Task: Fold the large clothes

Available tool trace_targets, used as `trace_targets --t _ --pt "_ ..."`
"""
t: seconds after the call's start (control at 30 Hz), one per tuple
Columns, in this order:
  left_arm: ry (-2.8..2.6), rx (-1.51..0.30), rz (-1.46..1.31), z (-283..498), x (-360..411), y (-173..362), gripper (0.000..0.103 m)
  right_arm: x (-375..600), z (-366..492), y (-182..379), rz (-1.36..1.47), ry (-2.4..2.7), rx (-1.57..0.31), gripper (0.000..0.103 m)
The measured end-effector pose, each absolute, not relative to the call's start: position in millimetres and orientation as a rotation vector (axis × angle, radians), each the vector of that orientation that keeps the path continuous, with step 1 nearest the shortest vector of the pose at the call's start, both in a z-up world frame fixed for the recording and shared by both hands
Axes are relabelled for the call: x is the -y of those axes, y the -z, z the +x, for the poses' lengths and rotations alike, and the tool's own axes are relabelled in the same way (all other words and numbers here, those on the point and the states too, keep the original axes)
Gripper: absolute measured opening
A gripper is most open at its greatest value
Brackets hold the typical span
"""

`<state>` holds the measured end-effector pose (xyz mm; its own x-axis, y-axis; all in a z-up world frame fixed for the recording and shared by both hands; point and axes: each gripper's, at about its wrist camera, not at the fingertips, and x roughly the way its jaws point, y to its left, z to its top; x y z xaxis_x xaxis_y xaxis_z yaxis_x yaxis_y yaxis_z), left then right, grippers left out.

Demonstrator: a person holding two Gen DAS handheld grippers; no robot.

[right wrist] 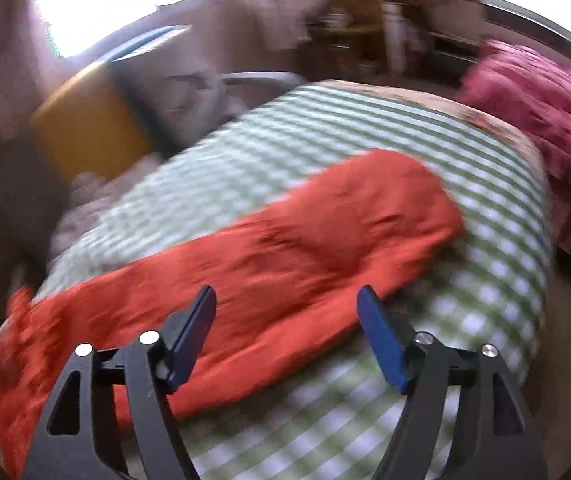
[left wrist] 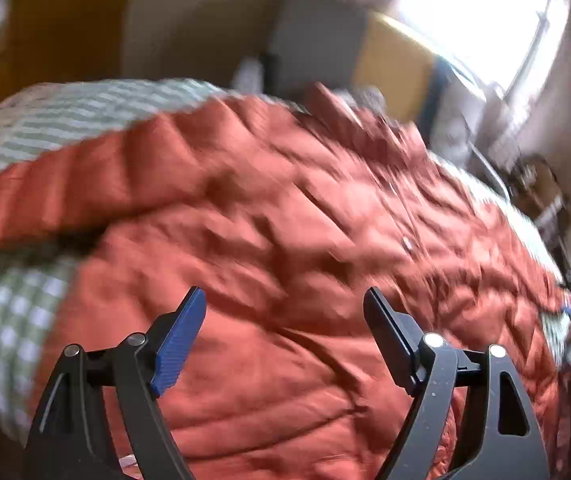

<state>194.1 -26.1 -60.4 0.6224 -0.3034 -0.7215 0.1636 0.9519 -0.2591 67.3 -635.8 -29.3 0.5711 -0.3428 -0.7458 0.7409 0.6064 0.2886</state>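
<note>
Both tools, left tool (left wrist: 285, 312) and right tool (right wrist: 285, 308), are hovering wide and empty over the orange quilted jacket (left wrist: 285, 220) sprawling across the frame's middle on the checked bed (right wrist: 325, 128), seemingly, through blur, approaching a first grasp, next needing a sleeve (right wrist: 325, 220) or hem pinched.

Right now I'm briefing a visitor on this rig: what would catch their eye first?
The puffy orange-red quilted jacket fills the left wrist view, spread over a green-and-white checked bedcover. Its sleeve stretches across the right wrist view. Both grippers, left and right, hang open above it, holding nothing.
</note>
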Motion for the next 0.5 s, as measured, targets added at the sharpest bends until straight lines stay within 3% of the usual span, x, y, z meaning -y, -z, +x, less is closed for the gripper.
trace_targets --t 0.17,0.27,0.37,0.5 --pt "0.143 -0.870 -0.220 193.9 -27.2 63.6 0.080 511.1 90.1 11.6 0.544 0.303 -0.744 0.078" --pt "0.119 -0.913 -0.246 186.7 -46.6 77.3 0.071 436.1 97.6 15.4 0.476 0.092 -0.792 0.078" --pt "0.129 -0.971 -0.218 181.5 -49.8 95.5 0.055 379.0 107.9 30.3 0.344 0.014 -0.859 0.077" --pt "0.144 -0.982 -0.186 170.3 -51.1 103.4 0.046 357.1 100.8 63.7 0.184 0.077 -0.930 0.077"
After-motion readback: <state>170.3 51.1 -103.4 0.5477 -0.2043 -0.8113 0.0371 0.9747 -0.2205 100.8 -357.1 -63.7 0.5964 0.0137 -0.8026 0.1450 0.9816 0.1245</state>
